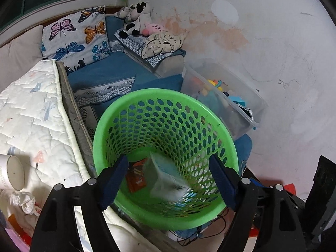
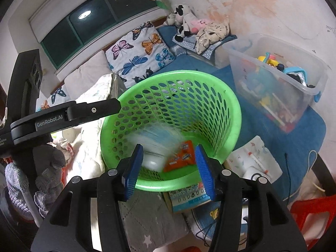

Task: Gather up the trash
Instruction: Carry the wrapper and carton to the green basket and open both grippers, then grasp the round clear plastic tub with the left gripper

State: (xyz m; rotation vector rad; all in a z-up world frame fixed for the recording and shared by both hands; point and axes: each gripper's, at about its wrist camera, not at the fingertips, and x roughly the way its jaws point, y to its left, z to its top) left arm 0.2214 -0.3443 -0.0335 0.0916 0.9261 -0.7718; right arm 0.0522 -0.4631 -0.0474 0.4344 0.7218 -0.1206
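A green perforated basket [image 1: 226, 138] stands beside the bed; it also shows in the right wrist view [image 2: 235, 113]. Inside lie an orange snack wrapper [image 1: 135, 177] [image 2: 180, 157] and a blurred white and light-blue plastic package [image 1: 168, 178] [image 2: 155, 145], caught in motion. My left gripper [image 1: 168, 183] is open and empty right above the basket's mouth. My right gripper [image 2: 169, 169] is open and empty over the basket's near rim. The left gripper's arm reaches in from the left in the right wrist view.
A white cup [image 1: 12, 175] and crumpled paper [image 1: 25, 201] lie on the quilt [image 1: 31, 109] at left. A clear bin of toys [image 2: 279, 79] stands at right. A printed carton [image 2: 187, 197] lies under the basket's near edge. A butterfly pillow [image 1: 75, 35] is behind.
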